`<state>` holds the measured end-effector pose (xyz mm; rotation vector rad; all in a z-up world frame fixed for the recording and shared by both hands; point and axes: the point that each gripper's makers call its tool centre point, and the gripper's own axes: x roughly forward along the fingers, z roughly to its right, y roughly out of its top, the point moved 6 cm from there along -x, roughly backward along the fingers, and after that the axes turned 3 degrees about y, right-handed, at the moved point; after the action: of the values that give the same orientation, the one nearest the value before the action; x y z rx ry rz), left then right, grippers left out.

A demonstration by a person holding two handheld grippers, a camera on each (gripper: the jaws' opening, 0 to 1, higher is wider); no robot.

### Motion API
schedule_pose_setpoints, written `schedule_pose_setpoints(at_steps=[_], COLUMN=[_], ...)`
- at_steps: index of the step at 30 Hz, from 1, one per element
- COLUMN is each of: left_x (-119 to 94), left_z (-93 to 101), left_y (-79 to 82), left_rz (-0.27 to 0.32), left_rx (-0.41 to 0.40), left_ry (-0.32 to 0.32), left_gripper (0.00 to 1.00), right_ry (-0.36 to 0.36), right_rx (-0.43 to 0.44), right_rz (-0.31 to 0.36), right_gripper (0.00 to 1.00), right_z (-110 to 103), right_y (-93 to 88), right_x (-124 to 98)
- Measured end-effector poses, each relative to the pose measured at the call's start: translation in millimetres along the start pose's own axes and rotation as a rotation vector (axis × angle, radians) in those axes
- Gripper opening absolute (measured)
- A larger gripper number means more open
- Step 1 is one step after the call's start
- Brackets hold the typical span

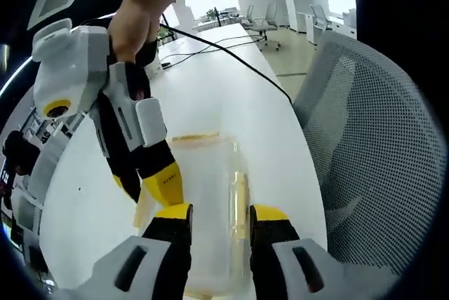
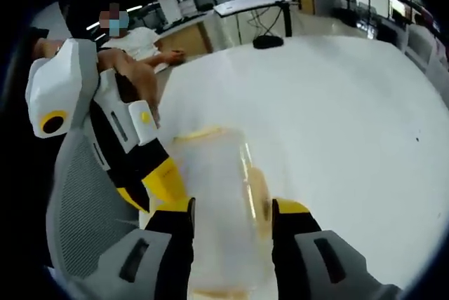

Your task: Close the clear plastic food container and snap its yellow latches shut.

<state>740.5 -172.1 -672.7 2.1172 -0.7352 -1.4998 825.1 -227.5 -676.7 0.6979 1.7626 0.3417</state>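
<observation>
So the container (image 1: 210, 209) sits on the white counter (image 1: 231, 90) with both claws on it from opposite sides: in the left gripper view the left claw (image 1: 220, 223) has its 2 jaws spread around the clear box, a yellow latch (image 1: 240, 202) just inside the right jaw. Same deal in the right gripper view, right claw (image 2: 231, 219) spread around the container (image 2: 217, 202), though I can't tell if either one's actually squeezing. A mesh chair (image 1: 379, 153) stands beside the counter.
</observation>
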Motion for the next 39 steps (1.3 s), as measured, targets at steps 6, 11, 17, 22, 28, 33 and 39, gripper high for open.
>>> schedule_pose_setpoints(at_steps=[6,11,17,22,28,33,39], left_x=[-1,-1,0,1,2,2,3], left_z=[0.7,1.2,1.0,1.9,-0.6,0.2,-0.2], left_y=[-1.1,-2.0,-3.3,-5.1,-4.6,-4.5,-4.7], left_rz=[-0.008,-0.003,0.000,-0.006,-0.008,-0.004,-0.004], left_rx=[0.017,0.023,0.021,0.023,0.013,0.014,0.020], left_ry=[0.013,0.019,0.029,0.056,0.065,0.071,0.075], left_gripper=[0.25,0.25,0.24,0.21,0.21,0.20,0.20], right_ry=[0.015,0.034,0.054,0.053,0.061,0.072,0.066], right_rx=[0.009,-0.016,0.030,0.040,0.059,0.047,0.038], right_rz=[-0.017,-0.040,-0.051,-0.073,-0.090,-0.102,-0.120], right_gripper=[0.41,0.40,0.39,0.36,0.34,0.34,0.31], right_z=[1,1,3,3,5,5,4], right_y=[1.4,3.7,4.1,5.5,5.4,5.6,6.6], right_x=[1,2,5,8,7,7,7])
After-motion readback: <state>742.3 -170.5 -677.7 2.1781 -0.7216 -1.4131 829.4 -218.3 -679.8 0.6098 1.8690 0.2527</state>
